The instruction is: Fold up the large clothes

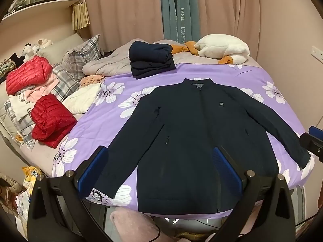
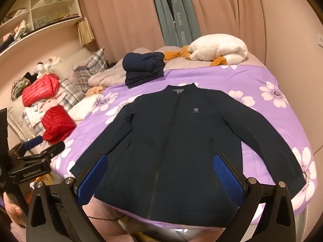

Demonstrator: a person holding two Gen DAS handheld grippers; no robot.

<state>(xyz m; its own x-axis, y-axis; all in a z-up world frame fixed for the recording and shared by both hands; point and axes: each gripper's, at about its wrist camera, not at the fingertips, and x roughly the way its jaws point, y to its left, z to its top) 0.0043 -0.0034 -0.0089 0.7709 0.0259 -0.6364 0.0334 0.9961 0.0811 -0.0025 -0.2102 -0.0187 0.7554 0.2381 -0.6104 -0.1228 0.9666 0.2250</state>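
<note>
A dark navy zip jacket (image 1: 193, 141) lies flat, front up, on the purple flowered bedspread (image 1: 125, 92), sleeves spread out to both sides and hem at the near bed edge. It also shows in the right wrist view (image 2: 181, 147). My left gripper (image 1: 161, 167) is open and empty, held above the jacket's lower left part. My right gripper (image 2: 161, 173) is open and empty above the jacket's hem. The right gripper also shows at the right edge of the left wrist view (image 1: 313, 141), and the left gripper at the left of the right wrist view (image 2: 34, 153).
A folded dark navy garment pile (image 1: 151, 60) sits behind the jacket's collar. Two red down jackets (image 1: 50, 121) and plaid pillows (image 1: 80, 56) lie at the left. A white plush goose (image 1: 222, 48) lies at the back. Curtains (image 1: 131, 10) hang behind the bed.
</note>
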